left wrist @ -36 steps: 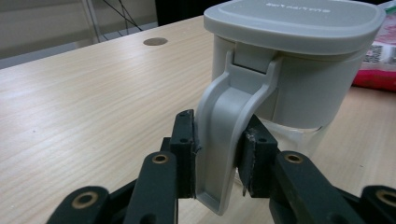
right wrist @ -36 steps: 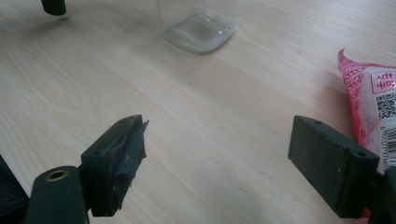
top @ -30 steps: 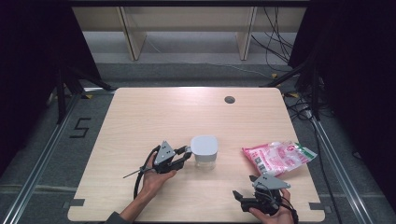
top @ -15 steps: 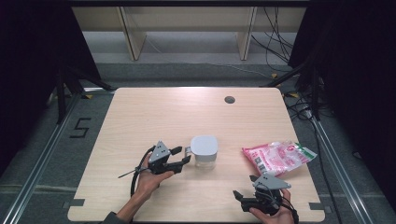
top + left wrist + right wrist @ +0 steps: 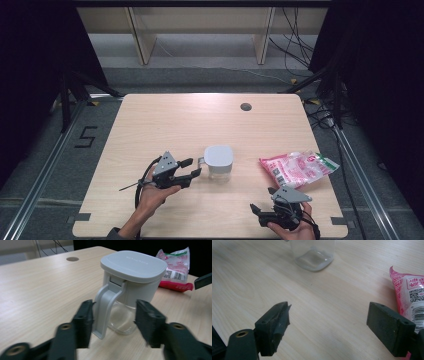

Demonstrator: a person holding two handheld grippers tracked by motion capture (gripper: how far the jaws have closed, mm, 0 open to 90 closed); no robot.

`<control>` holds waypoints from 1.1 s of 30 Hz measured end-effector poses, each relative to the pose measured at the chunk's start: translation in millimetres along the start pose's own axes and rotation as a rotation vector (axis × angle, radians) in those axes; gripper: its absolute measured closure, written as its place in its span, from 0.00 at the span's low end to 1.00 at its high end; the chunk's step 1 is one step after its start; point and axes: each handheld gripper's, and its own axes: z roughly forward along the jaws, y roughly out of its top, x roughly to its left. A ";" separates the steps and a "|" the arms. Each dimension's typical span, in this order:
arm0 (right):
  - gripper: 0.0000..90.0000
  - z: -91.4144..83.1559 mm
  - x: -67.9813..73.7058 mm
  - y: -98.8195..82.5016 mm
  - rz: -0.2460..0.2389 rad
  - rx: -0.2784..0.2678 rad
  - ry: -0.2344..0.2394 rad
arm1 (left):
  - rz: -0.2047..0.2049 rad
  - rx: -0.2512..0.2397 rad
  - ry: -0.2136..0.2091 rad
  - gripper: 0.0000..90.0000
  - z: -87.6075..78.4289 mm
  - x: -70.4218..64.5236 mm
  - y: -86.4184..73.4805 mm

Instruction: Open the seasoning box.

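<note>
The clear jar [image 5: 130,290] stands upright just ahead of the left gripper [image 5: 191,168], its grey handle [image 5: 106,307] pointing back between the spread jaws, apparently untouched; a flat grey square lid [image 5: 133,265] caps its glass body; the right gripper [image 5: 260,212], jaws wide apart and empty, rests beside the pink packet [image 5: 297,169]; the wooden table [image 5: 175,120] carries everything.

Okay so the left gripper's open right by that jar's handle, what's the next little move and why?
Probably ease the left gripper slightly forward, then close: its jaws stand open on either side of the jar's handle without clamping it.
</note>
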 end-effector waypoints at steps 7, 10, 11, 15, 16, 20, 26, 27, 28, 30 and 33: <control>0.20 0.0 0.8 1.1 0.004 0.011 0.005 | 0.014 -0.033 -0.008 0.94 -5.1 -4.2 3.9; 0.19 -1.0 2.7 1.0 0.000 0.007 -0.001 | 0.025 -0.047 -0.004 0.98 -7.2 -6.8 9.1; 0.18 -1.3 2.4 1.0 -0.006 0.004 -0.003 | 0.029 -0.054 0.002 0.99 -7.3 -7.4 11.0; 0.18 0.1 2.3 1.8 -0.018 -0.004 0.002 | 0.016 -0.067 -0.011 0.99 -6.6 -7.7 20.3; 0.18 0.6 3.2 1.5 -0.017 -0.006 -0.001 | 0.016 -0.067 -0.011 0.99 -6.6 -7.7 20.3; 0.18 0.8 4.2 2.0 -0.017 -0.004 -0.006 | 0.008 -0.072 -0.026 0.99 2.6 -6.9 29.6; 0.18 1.2 4.3 2.4 -0.017 -0.007 -0.012 | 0.010 -0.061 -0.025 0.99 12.1 -4.9 35.8; 0.18 1.3 4.3 2.4 -0.017 -0.006 -0.013 | 0.010 -0.058 -0.020 0.99 12.7 -5.2 36.3; 0.18 1.4 4.2 2.3 -0.020 -0.004 -0.013 | 0.016 -0.063 -0.021 0.99 14.9 -5.6 36.8; 0.18 1.5 3.8 2.4 -0.032 -0.009 -0.008 | 0.017 -0.058 -0.020 0.99 17.0 -6.1 37.6; 0.18 1.4 4.5 2.8 -0.031 -0.011 -0.011 | 0.020 -0.060 -0.012 0.99 20.2 -4.2 39.0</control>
